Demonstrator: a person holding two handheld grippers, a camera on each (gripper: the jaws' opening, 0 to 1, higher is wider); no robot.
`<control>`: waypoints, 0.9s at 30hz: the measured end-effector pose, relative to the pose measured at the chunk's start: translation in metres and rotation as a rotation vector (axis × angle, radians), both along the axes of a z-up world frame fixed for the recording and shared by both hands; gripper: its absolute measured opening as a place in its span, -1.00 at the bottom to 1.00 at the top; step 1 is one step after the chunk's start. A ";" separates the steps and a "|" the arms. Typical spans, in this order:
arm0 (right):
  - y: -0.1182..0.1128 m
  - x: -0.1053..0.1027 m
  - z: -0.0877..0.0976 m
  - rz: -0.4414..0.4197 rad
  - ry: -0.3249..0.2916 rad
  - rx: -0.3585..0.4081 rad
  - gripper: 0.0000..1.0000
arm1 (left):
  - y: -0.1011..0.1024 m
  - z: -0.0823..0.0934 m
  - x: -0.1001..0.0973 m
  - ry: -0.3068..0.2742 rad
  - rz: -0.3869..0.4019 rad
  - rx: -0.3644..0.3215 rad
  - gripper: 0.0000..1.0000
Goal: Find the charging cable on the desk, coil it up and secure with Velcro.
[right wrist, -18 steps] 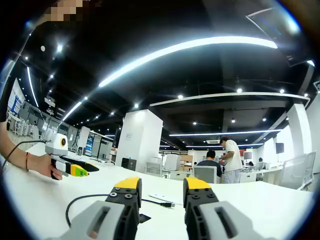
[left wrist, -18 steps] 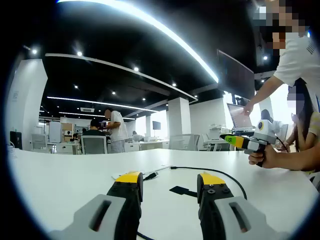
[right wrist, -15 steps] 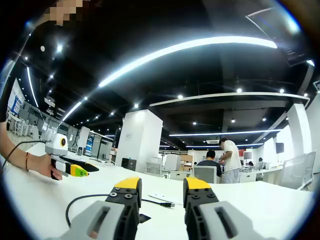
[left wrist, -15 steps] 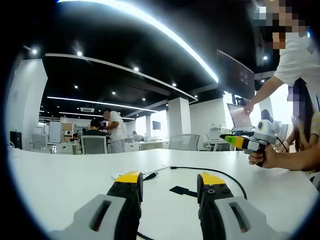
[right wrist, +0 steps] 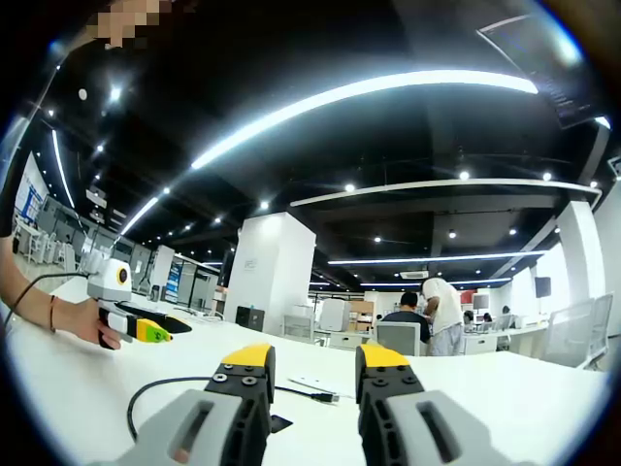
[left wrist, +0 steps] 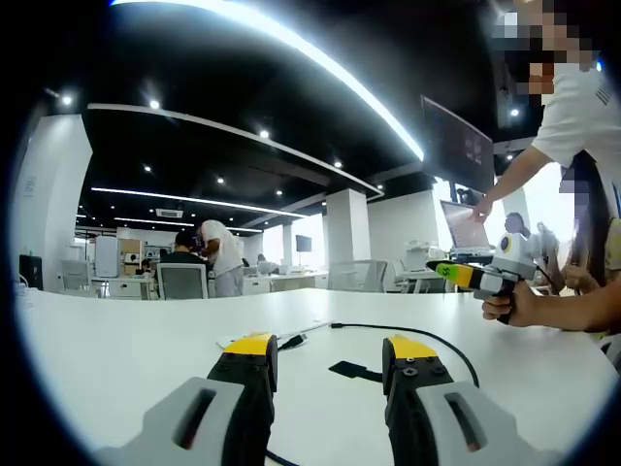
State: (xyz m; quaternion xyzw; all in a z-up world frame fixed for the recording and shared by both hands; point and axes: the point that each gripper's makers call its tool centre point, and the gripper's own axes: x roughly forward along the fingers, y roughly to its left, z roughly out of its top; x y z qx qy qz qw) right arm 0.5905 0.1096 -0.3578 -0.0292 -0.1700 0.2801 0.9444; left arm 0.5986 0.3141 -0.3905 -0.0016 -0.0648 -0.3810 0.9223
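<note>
A black charging cable (left wrist: 441,342) arcs over the white desk (left wrist: 116,349), its plug (left wrist: 291,341) lying just beyond my left gripper's (left wrist: 330,348) yellow tips. A black Velcro strap (left wrist: 351,371) lies flat between those tips' lines. My left gripper is open and holds nothing. In the right gripper view the cable (right wrist: 146,393) loops at the left and ends in a plug (right wrist: 325,396), with the strap (right wrist: 278,423) low between the jaws. My right gripper (right wrist: 310,356) is open and holds nothing. Each view catches the other gripper in a hand: the right one (left wrist: 480,277) and the left one (right wrist: 126,316).
A white slip of paper (left wrist: 231,342) lies by the plug. A person in a white shirt (left wrist: 582,107) stands at the right beside an open laptop (left wrist: 466,233). Far-off desks, chairs and people (right wrist: 432,320) line the room's back. Bare desk (right wrist: 524,398) spreads to the right.
The standing person in the far background has bent forward. A person at the right edge of the left gripper view has shifted. Grippers, cable and strap have not moved.
</note>
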 end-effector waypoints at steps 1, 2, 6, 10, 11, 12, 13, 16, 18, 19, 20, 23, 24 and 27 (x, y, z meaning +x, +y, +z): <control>0.000 0.000 0.000 0.000 0.000 0.000 -0.32 | 0.000 0.000 0.000 0.000 0.000 -0.001 -0.13; 0.000 0.000 0.000 0.000 0.000 0.000 -0.32 | 0.000 0.000 0.000 0.000 0.000 -0.002 -0.13; 0.000 0.000 0.000 0.000 0.001 0.000 -0.32 | 0.000 0.001 0.000 -0.001 0.000 -0.003 -0.13; 0.000 0.000 0.000 0.000 0.001 0.000 -0.32 | 0.000 0.001 0.000 -0.001 -0.001 -0.003 -0.13; 0.000 0.000 0.000 0.002 0.001 0.000 -0.32 | 0.000 0.001 0.000 0.000 -0.001 -0.003 -0.13; 0.000 0.000 0.000 0.002 0.002 0.001 -0.32 | 0.000 0.001 0.001 0.000 -0.001 -0.001 -0.13; 0.000 0.000 0.000 0.002 0.002 0.000 -0.32 | 0.000 0.001 0.001 0.000 0.000 -0.001 -0.13; 0.001 0.000 -0.001 0.003 0.004 -0.001 -0.32 | 0.003 0.001 0.003 -0.001 0.000 0.000 -0.13; 0.001 0.000 -0.001 0.004 0.004 -0.002 -0.32 | 0.004 0.001 0.004 -0.001 0.001 -0.001 -0.13; 0.001 -0.001 -0.001 0.003 0.004 -0.002 -0.32 | 0.004 0.001 0.004 -0.001 0.001 -0.001 -0.13; 0.001 -0.001 -0.001 0.004 0.005 -0.001 -0.32 | 0.004 0.001 0.004 -0.002 0.001 -0.001 -0.13; 0.001 -0.001 -0.001 0.005 0.005 -0.001 -0.32 | 0.004 0.002 0.004 -0.002 0.002 -0.003 -0.13; 0.001 -0.001 -0.001 0.005 0.005 -0.001 -0.32 | 0.004 0.002 0.003 -0.002 0.002 -0.003 -0.13; 0.001 -0.001 -0.001 0.005 0.006 -0.002 -0.32 | 0.004 0.002 0.003 -0.003 0.001 -0.003 -0.13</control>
